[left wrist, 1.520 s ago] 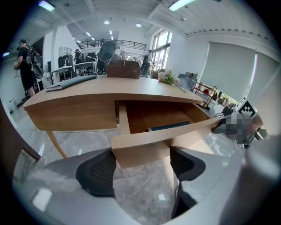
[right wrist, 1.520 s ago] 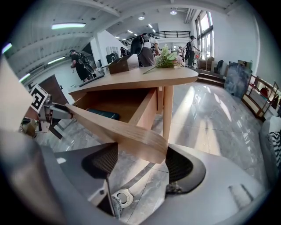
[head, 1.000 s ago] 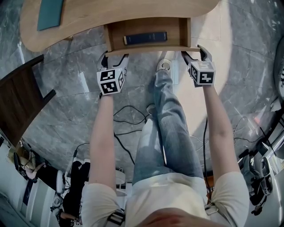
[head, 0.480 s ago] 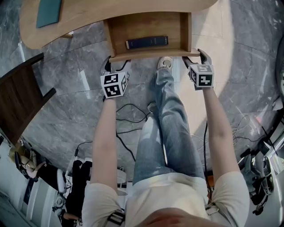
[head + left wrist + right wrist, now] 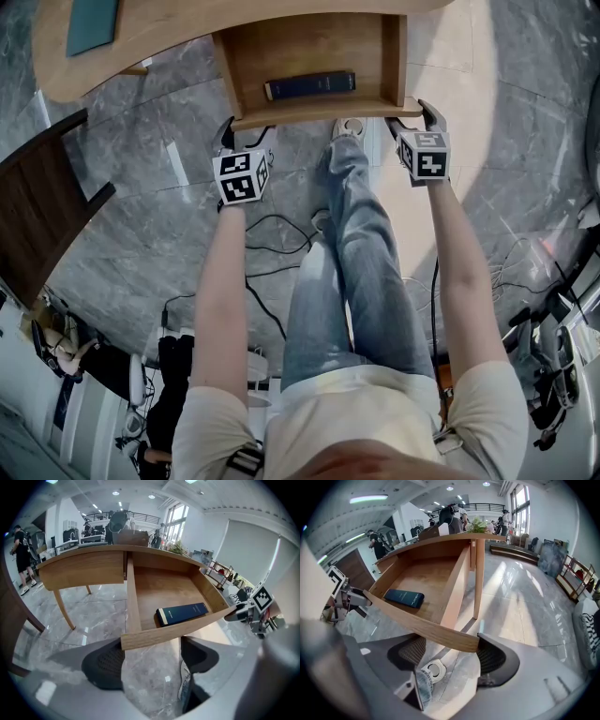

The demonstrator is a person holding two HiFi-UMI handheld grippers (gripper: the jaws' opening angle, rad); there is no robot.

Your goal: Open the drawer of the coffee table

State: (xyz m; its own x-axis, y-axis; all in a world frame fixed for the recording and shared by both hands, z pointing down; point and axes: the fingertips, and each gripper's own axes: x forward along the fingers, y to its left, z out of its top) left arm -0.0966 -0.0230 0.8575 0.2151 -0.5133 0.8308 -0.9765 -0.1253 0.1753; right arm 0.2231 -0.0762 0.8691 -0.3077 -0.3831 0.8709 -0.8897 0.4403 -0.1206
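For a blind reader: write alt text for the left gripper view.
A light wooden drawer stands open from a curved wooden coffee table, a dark blue book flat inside. The left tool's open jaws sit at its front edge.

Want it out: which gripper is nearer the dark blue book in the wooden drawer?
Left, narrowly. Left gripper at the left front corner of the wooden drawer, right gripper at its right; dark blue book lies slightly left of centre.

Shirt (image 5: 375, 412): your cream tee, short sleeves.
Jeans (image 5: 361, 272): light blue.
Shoe (image 5: 349, 131): white.
Markings: black-and-white squares on your left gripper (image 5: 246, 131), right gripper (image 5: 410, 114).
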